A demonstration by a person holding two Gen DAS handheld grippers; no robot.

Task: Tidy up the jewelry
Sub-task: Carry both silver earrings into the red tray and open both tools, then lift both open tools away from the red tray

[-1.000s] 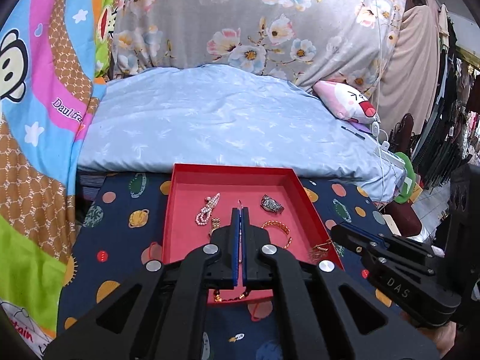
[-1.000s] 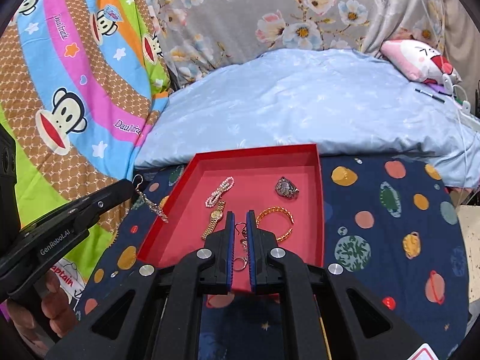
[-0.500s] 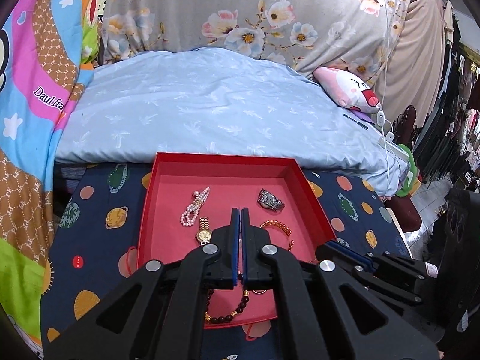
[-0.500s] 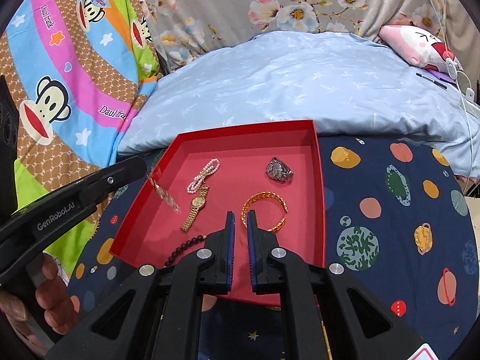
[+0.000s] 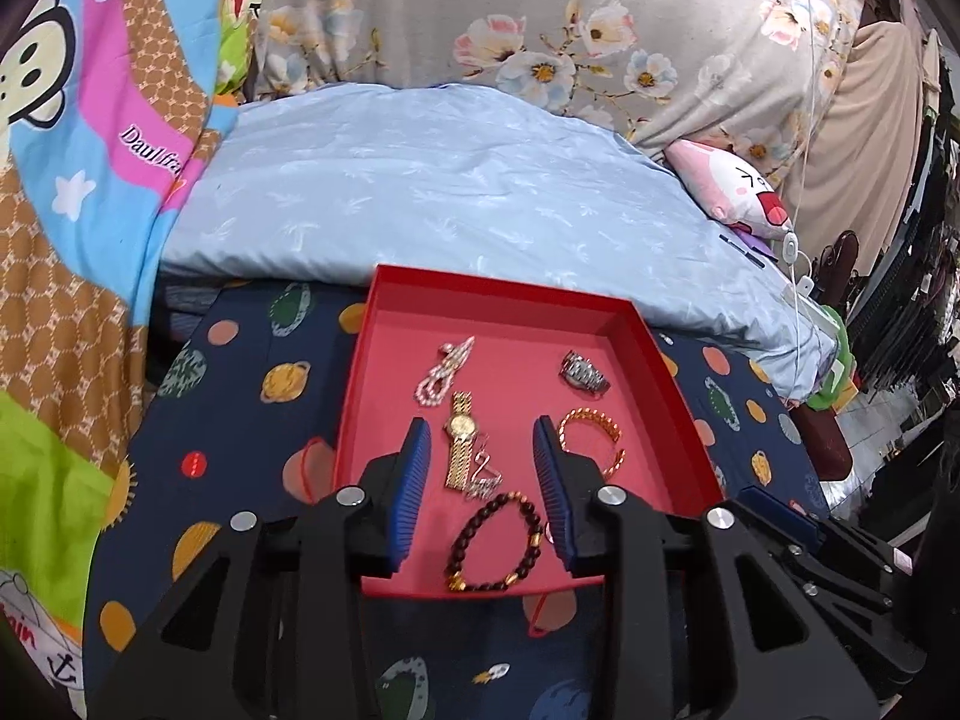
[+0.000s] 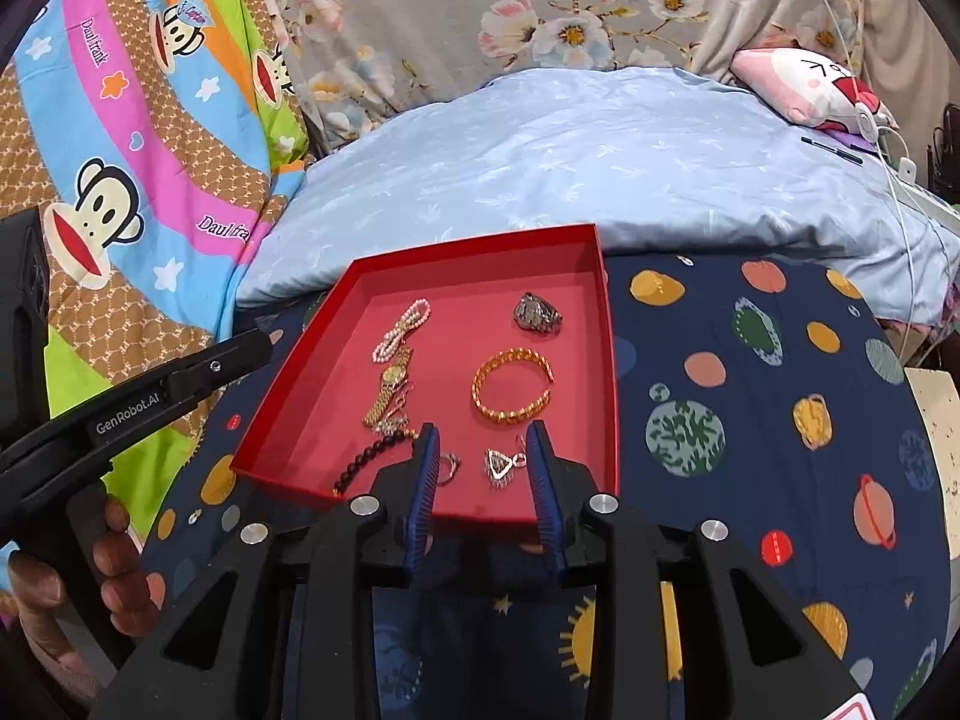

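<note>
A red tray [image 5: 498,285] on the planet-print cloth holds a pearl bracelet [image 5: 444,363], a gold watch [image 5: 461,438], a silver watch [image 5: 583,371], a gold bangle [image 5: 591,426] and a dark bead bracelet [image 5: 495,540]. My left gripper [image 5: 483,429] hovers low over the tray, jaws opening. A silver drop earring [image 5: 483,477] lies loose on the tray floor between them. My right gripper [image 6: 482,432] is over the tray's [image 6: 480,240] near edge, jaws opening too. A triangular earring [image 6: 499,465] and a small ring [image 6: 449,463] lie loose between its fingers.
A pale blue quilt [image 5: 450,198] rises right behind the tray. A cartoon monkey blanket [image 6: 120,180] lies to the left and a pink plush toy [image 6: 810,84] at the back right. A person's hand [image 6: 120,570] holds the left gripper's handle.
Both grippers were shut, each on a dangling earring. They sank toward the tray and their jaws parted; the two earrings now lie in the tray.
</note>
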